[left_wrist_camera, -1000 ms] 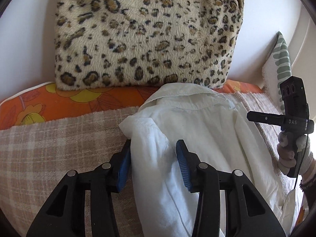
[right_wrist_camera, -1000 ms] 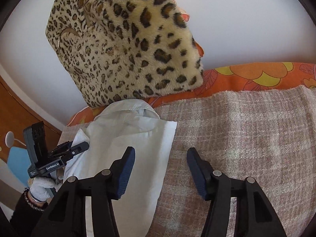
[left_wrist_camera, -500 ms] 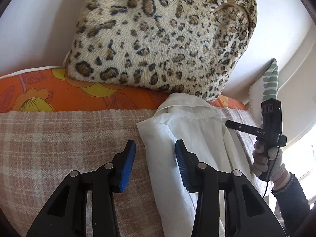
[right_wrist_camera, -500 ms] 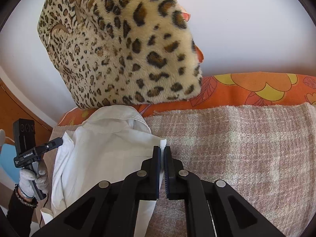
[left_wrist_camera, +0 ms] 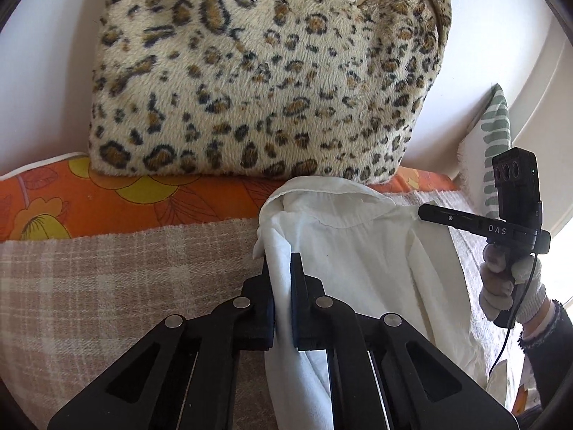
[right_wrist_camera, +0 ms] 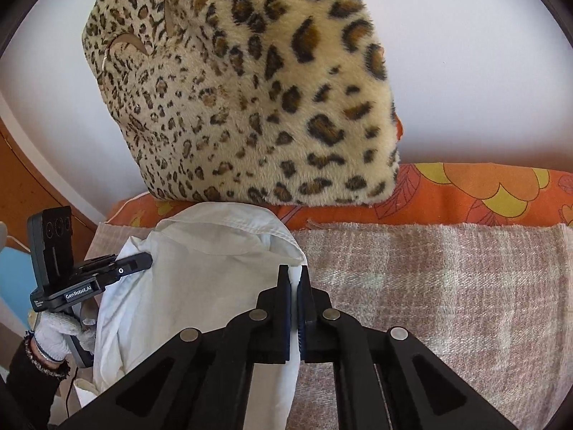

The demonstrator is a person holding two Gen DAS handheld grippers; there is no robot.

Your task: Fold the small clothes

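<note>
White shirt (left_wrist_camera: 361, 279) spread on the plaid blanket (left_wrist_camera: 107, 286) near its far edge, collar toward the leopard cushion (left_wrist_camera: 265, 82). Left gripper (left_wrist_camera: 283, 279) clamped on 1 shoulder edge, right gripper (right_wrist_camera: 294, 286) clamped on the other. Risks: thin pinch slipping if lifted unevenly; collar snagging under the cushion. Orange floral cover (right_wrist_camera: 483, 193) behind; striped pillow (left_wrist_camera: 496, 136) at the blanket's right end.
</note>
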